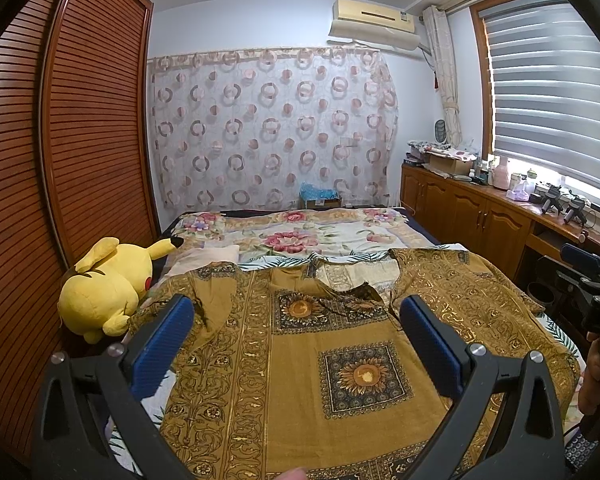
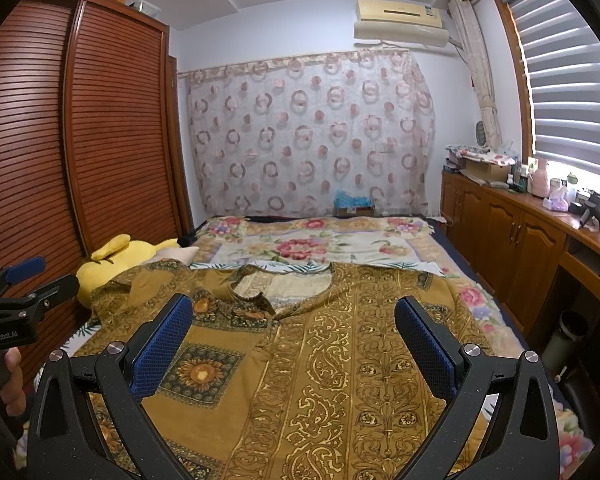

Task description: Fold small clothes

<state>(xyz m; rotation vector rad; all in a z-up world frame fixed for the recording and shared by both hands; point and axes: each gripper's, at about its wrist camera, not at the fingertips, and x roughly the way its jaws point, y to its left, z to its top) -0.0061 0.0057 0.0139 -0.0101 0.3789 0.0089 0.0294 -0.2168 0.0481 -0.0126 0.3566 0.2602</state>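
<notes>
Left claw (image 1: pixel 296 312) and right claw (image 2: pixel 294 312) hover level over the spread shirt (image 1: pixel 340 360), both wide, empty

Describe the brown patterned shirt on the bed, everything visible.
The shirt is mustard-brown, thin-looking woven fabric with gold scrollwork bands and dark square sunflower panels. It lies spread nearly flat, unfolded, on the floral bedspread, neckline away from the cameras, short sleeves out to both sides. The neck opening is wide, with a split placket partly flipped open, showing pale fabric inside. Its left sleeve is rumpled and reaches the yellow plush toy. Neither gripper appears to touch it.
</notes>
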